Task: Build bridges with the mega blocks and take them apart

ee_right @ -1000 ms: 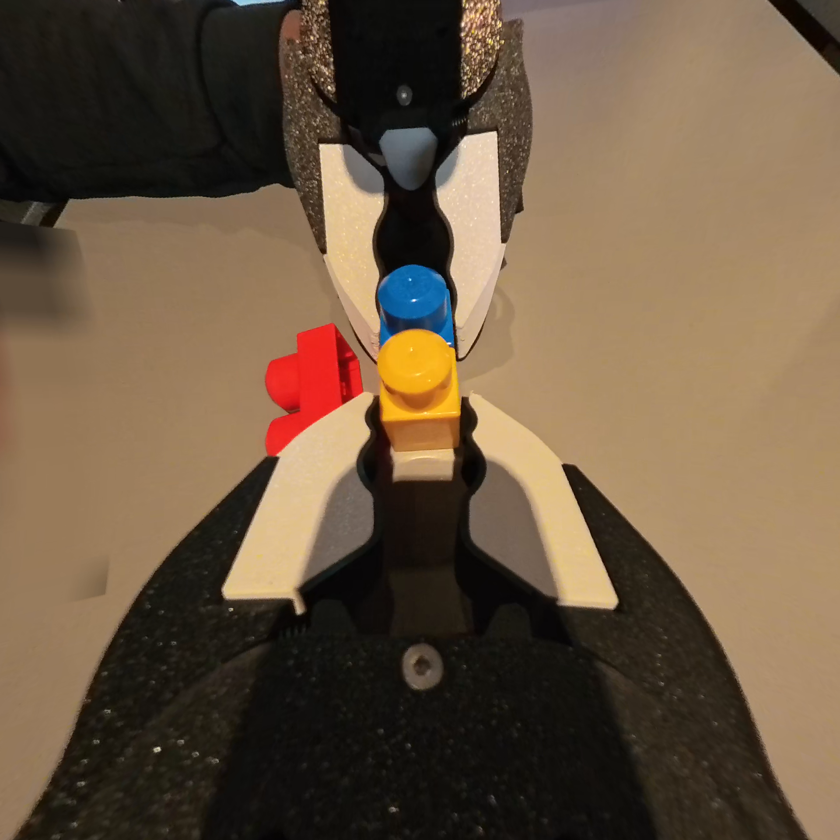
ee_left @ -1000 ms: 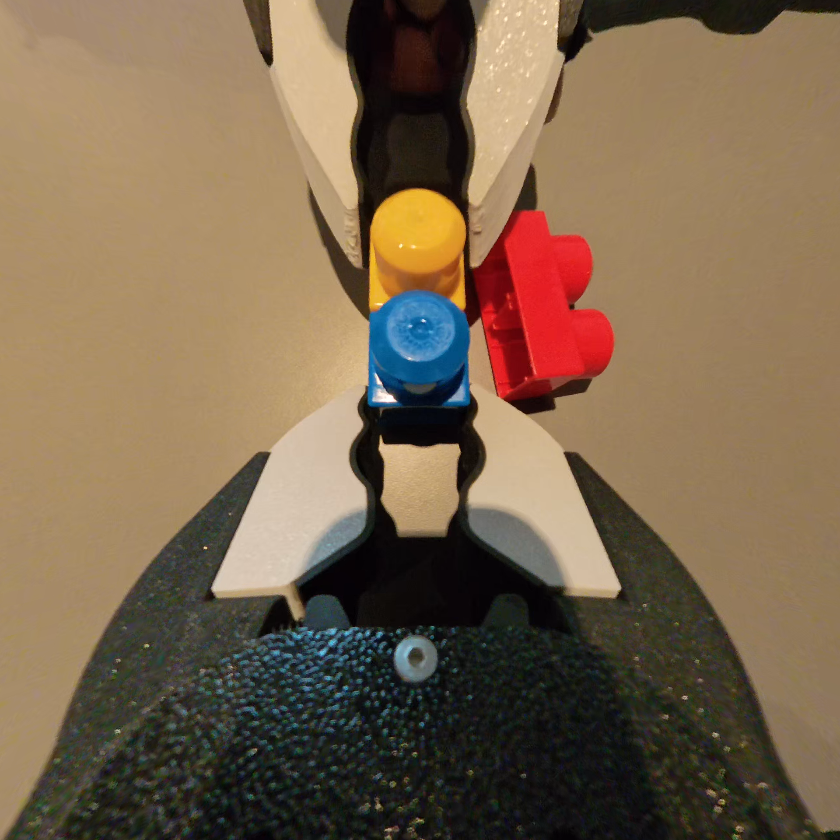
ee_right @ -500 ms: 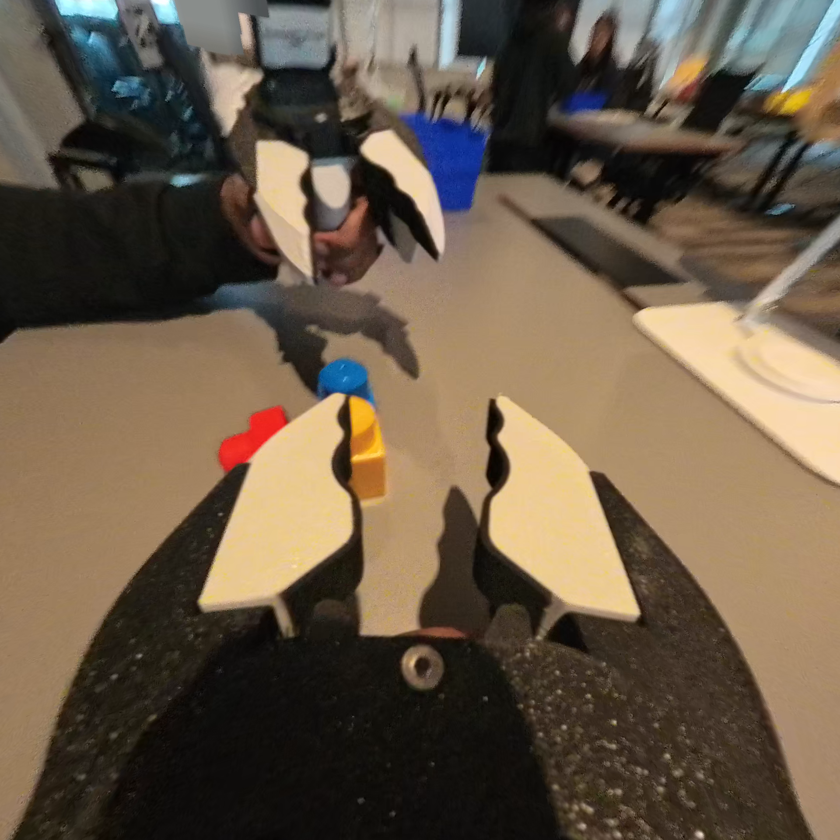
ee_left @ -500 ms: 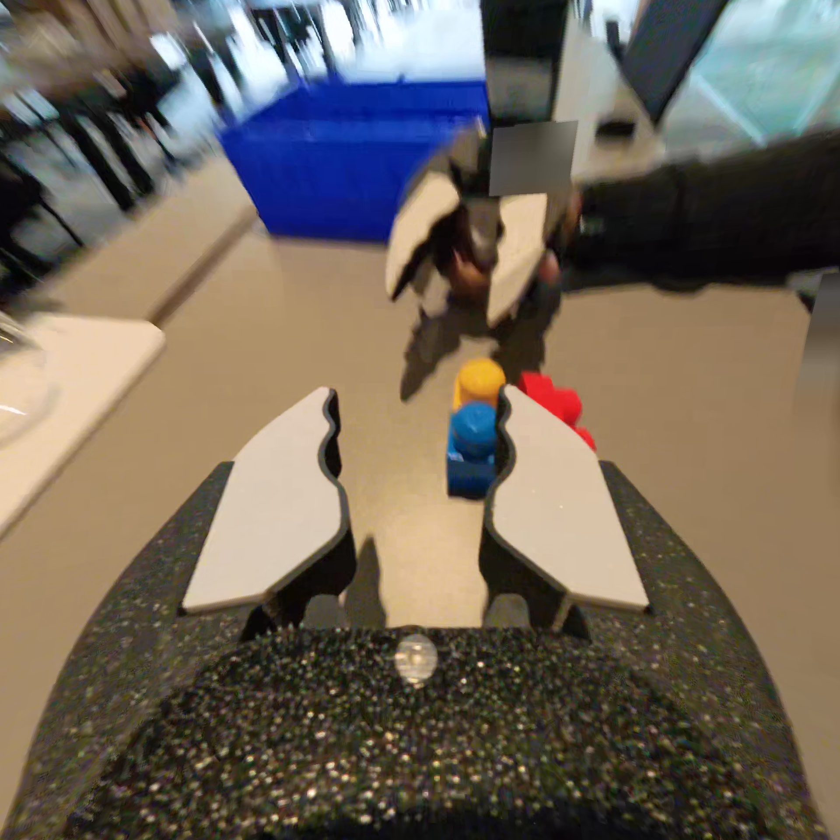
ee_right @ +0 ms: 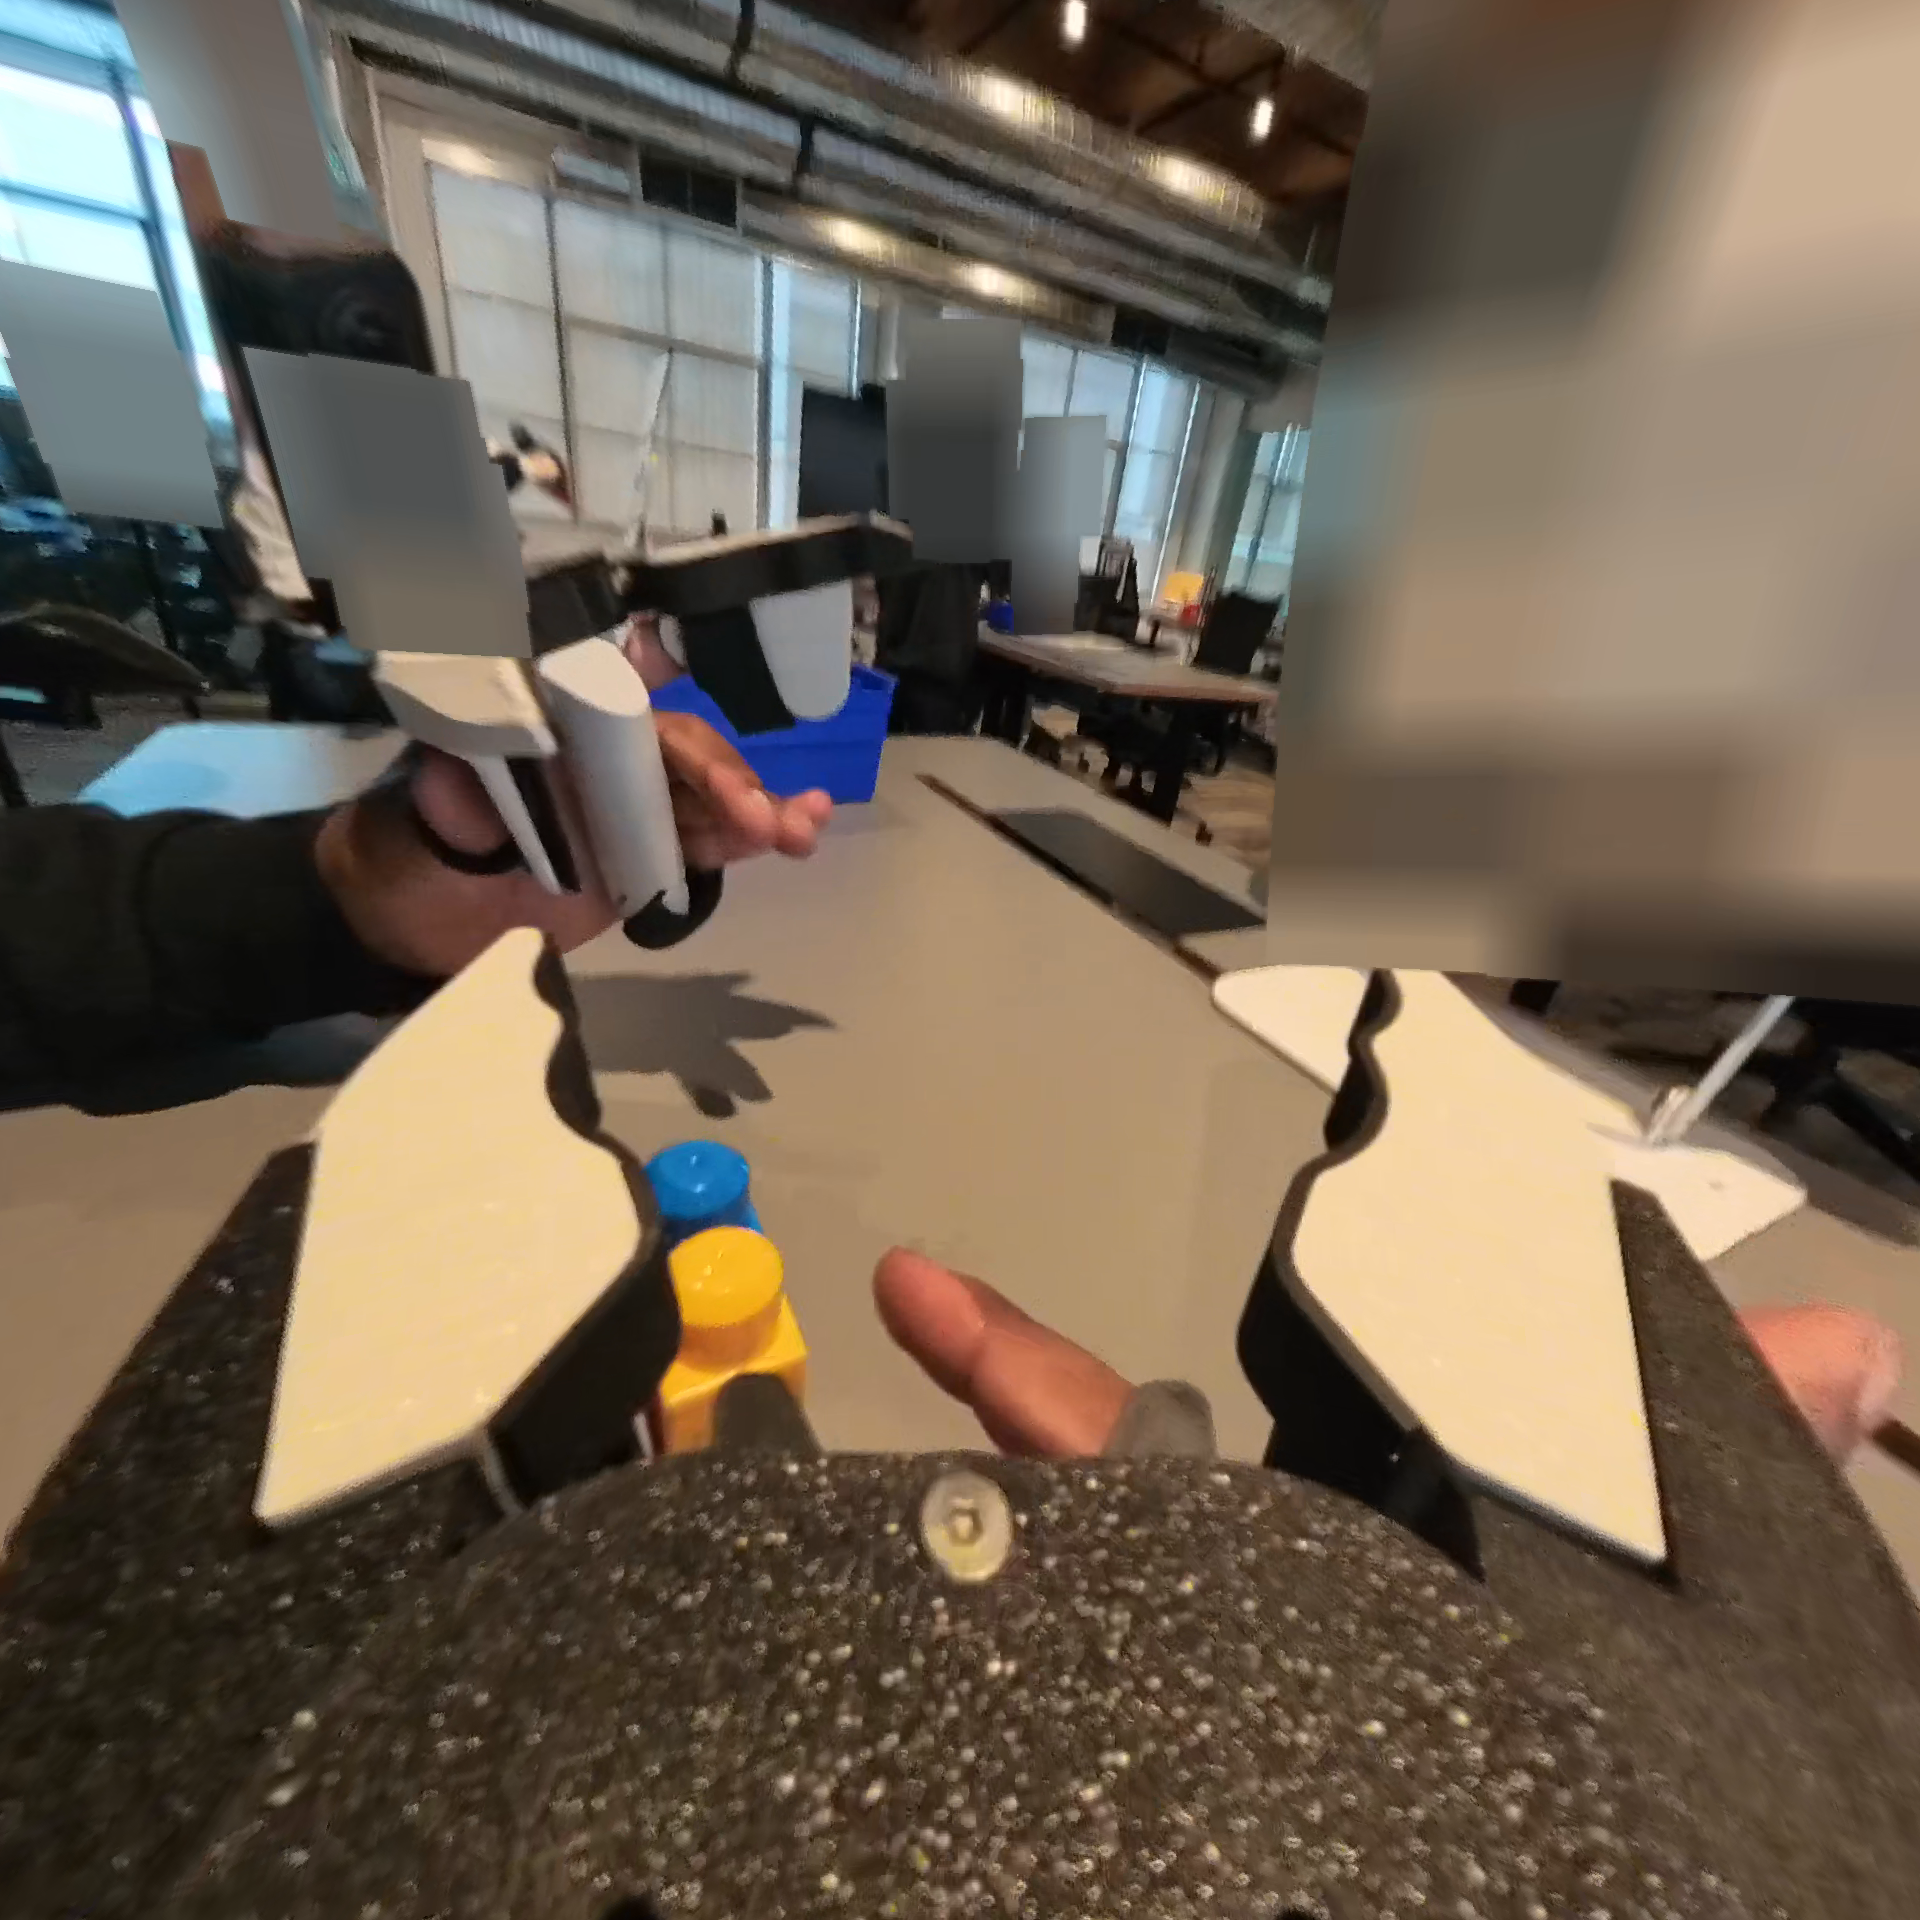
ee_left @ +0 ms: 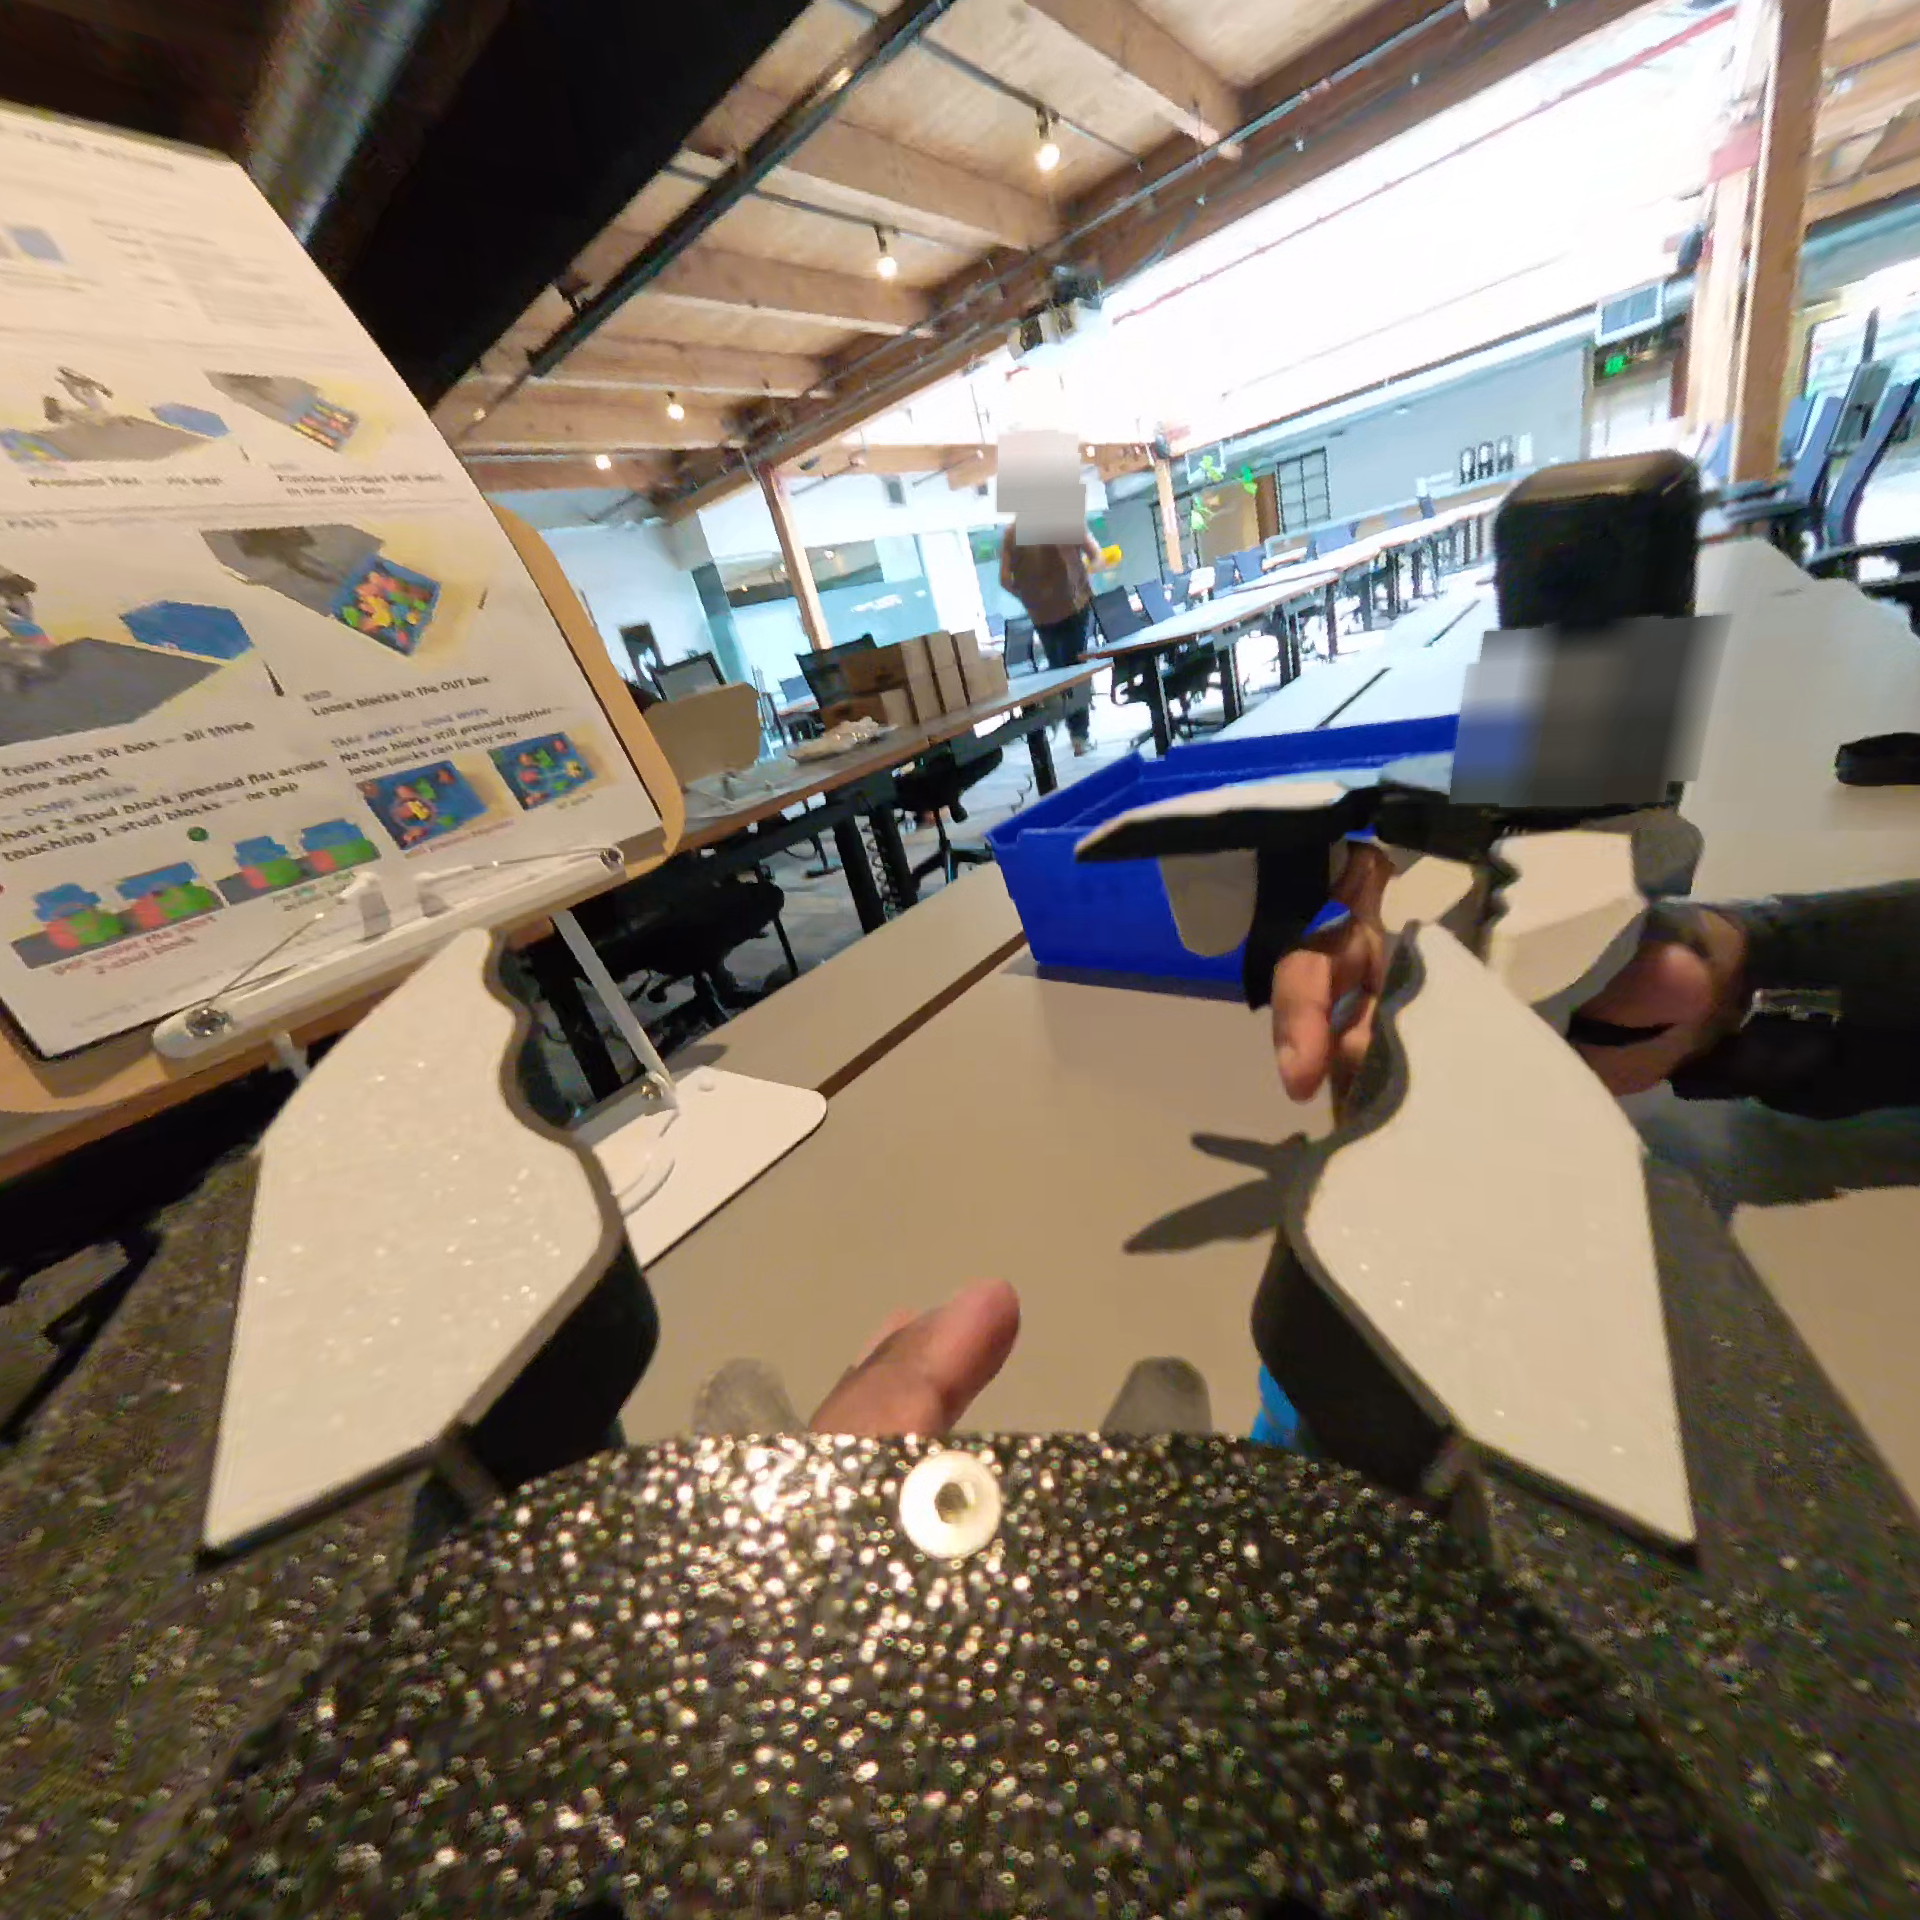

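Blue block [ee_right: 698, 1195] and yellow block [ee_right: 734, 1340] stand on the table [ee_right: 1039, 1091], studs up, in a row running away from the right tongs [ee_right: 956, 1060] — partly hidden by its finger. Left tongs [ee_left: 945, 1029] and right tongs both gape wide, empty.

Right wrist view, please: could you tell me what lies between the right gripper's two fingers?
The right gripper is open. Between its fingers sit the yellow block and blue block, by the left finger, plus bare table.
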